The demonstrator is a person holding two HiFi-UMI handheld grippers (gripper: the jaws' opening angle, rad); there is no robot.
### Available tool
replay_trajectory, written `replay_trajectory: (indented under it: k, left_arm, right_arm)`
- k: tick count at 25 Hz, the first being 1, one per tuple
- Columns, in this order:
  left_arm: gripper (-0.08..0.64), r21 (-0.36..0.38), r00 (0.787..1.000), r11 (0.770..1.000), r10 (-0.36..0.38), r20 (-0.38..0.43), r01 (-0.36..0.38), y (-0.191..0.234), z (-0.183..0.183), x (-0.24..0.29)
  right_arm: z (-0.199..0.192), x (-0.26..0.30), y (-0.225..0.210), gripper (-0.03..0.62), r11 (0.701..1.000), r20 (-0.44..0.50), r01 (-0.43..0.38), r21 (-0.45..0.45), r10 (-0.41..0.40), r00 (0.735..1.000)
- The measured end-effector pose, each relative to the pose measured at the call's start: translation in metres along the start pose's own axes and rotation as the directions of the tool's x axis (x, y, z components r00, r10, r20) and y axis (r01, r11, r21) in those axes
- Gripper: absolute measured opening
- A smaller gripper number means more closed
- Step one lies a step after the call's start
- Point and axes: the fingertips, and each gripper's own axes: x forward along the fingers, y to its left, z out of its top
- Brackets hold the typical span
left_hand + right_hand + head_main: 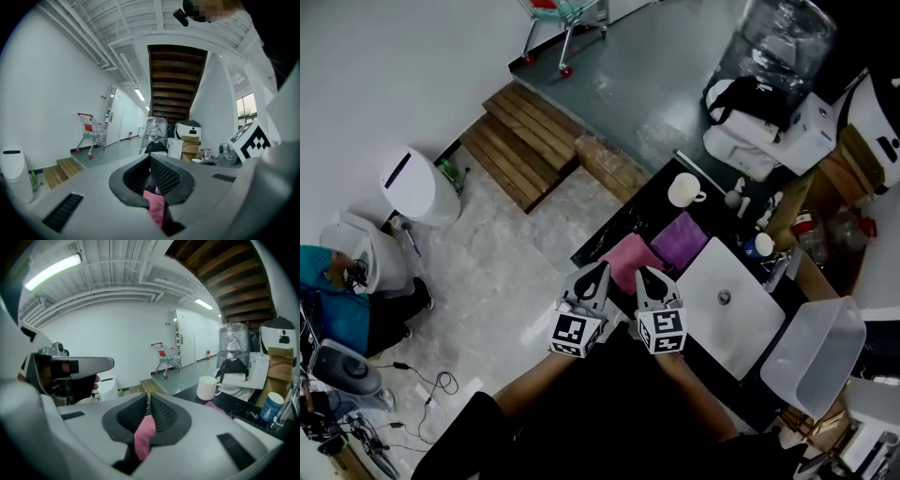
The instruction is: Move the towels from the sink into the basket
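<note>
Both grippers side by side over the near edge of the black counter (614, 223), pointing away from the person

Left gripper (599, 271): jaws clenched on a fold of the pink towel (628, 261); pink cloth pinched between the pads in its own view (156, 205)

Right gripper (644, 275): jaws likewise closed tight on the same towel, with a pink strip hanging out between them (144, 432)

The pink towel lies flat on the counter, just left of the white sink (745, 333), not in the basin. The purple towel (682, 241) lies flat beside it on the far side, edges touching

White mug (684, 189) stands beyond the towels

Translucent basket (825, 349) sits to the right of the sink, well apart from both grippers
</note>
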Motion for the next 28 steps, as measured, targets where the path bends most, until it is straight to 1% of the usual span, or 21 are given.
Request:
replay_trajectory:
  k: [3,4,5,6,7,9,12,15,18,21,24,26,28]
  left_arm:
    - [0.014,-0.022,0.999,0.999,0.047,-0.017,-0.047,0.008,-0.007,0.004]
    - [0.014,-0.03,0.998,0.998,0.06,-0.021,-0.061,0.01,-0.01,0.004]
    - [0.014,-0.034,0.997,0.997,0.067,-0.026,-0.068,0.012,-0.011,0.006]
    - [0.014,-0.033,0.997,0.997,0.069,-0.029,-0.07,0.013,-0.013,0.007]
    - [0.014,-0.029,0.997,0.997,0.069,-0.032,-0.069,0.014,-0.014,0.008]
    - [0.014,-0.033,0.997,0.997,0.072,-0.035,-0.073,0.015,-0.014,0.009]
    - [0.014,-0.046,0.995,0.995,0.085,-0.044,-0.087,0.018,-0.017,0.008]
    - [0.014,-0.051,0.994,0.995,0.087,-0.068,-0.091,0.021,-0.026,0.004]
    - [0.014,-0.068,0.992,0.992,0.098,-0.084,-0.104,0.025,-0.034,-0.002]
    - [0.014,-0.068,0.992,0.992,0.1,-0.082,-0.106,0.028,-0.034,-0.007]
    - [0.014,-0.081,0.992,0.991,0.104,-0.075,-0.11,0.03,-0.034,-0.012]
    - [0.014,-0.082,0.993,0.992,0.093,-0.073,-0.099,0.028,-0.033,-0.015]
    - [0.014,-0.082,0.994,0.993,0.082,-0.073,-0.087,0.026,-0.031,-0.017]
  right_arm:
    - [-0.017,0.021,-0.006,0.035,0.999,-0.061,-0.023,-0.034,0.021,0.998]
    - [-0.026,0.029,-0.007,0.078,0.998,-0.096,-0.043,-0.04,0.039,0.995]
    - [-0.036,0.038,-0.008,0.16,0.997,-0.133,-0.063,-0.041,0.057,0.989]
    - [-0.045,0.046,-0.01,0.185,0.996,-0.169,-0.077,-0.039,0.069,0.983]
    - [-0.056,0.055,-0.013,0.196,0.996,-0.203,-0.086,-0.04,0.076,0.976]
    - [-0.077,0.071,-0.016,0.243,0.993,-0.272,-0.106,-0.051,0.088,0.958]
    - [-0.105,0.087,-0.014,0.29,0.986,-0.369,-0.154,-0.062,0.121,0.922]
    - [-0.123,0.096,-0.014,0.307,0.98,-0.435,-0.17,-0.1,0.11,0.894]
    - [-0.136,0.104,-0.02,0.311,0.98,-0.486,-0.154,-0.124,0.075,0.871]
    - [-0.139,0.11,-0.023,0.311,0.983,-0.479,-0.147,-0.111,0.077,0.874]
    - [-0.139,0.112,-0.022,0.303,0.983,-0.49,-0.153,-0.103,0.083,0.867]
    - [-0.139,0.11,-0.017,0.269,0.984,-0.495,-0.155,-0.092,0.09,0.864]
    - [-0.141,0.105,-0.014,0.19,0.987,-0.504,-0.143,-0.078,0.085,0.86]
